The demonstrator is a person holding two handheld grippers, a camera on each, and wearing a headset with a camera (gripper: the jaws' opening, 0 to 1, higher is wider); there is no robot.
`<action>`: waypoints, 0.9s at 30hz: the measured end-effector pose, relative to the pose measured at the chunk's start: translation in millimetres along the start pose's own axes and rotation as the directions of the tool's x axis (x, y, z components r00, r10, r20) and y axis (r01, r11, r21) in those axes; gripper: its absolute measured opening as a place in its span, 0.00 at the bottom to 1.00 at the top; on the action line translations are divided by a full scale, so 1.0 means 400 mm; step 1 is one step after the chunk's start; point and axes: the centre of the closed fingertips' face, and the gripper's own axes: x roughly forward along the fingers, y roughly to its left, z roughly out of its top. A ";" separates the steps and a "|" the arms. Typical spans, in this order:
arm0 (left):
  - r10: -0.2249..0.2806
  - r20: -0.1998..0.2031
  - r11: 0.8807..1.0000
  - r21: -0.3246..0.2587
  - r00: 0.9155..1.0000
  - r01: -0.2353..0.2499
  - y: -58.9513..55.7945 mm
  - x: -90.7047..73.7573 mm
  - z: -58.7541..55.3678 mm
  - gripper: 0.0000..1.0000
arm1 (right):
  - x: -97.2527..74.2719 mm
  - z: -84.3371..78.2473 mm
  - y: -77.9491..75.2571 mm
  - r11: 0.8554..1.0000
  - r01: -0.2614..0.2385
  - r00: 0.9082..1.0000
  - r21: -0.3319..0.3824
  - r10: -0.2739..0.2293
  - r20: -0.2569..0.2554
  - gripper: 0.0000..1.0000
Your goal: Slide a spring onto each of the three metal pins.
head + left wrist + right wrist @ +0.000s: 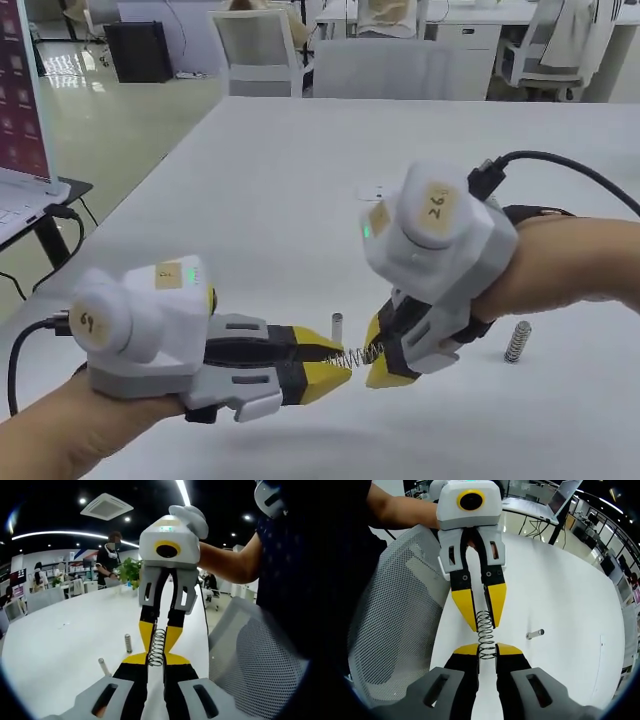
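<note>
A small coil spring (353, 355) is stretched in the air between my two grippers, just above the white table (300, 190). My left gripper (335, 362) is shut on one end, and my right gripper (378, 360) is shut on the other. The left gripper view shows the spring (157, 647) rising from my left gripper (156, 659) into the right one's yellow jaws. In the right gripper view the spring (485, 632) runs from my right gripper (486, 651) up to the left one. A short metal pin (337, 325) stands just behind the spring. A second spring (517, 341) stands on the table to the right.
A laptop (20, 190) sits on a side stand at the left. Chairs (255, 50) stand past the table's far edge. A grey mesh chair (395, 605) is close to the near edge. People stand far off across the room.
</note>
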 end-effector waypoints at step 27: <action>-0.012 -0.035 1.000 0.011 0.999 0.012 -0.012 0.006 -0.018 0.03 | -0.022 0.071 0.018 0.999 -0.021 1.000 -0.040 0.022 0.020 0.09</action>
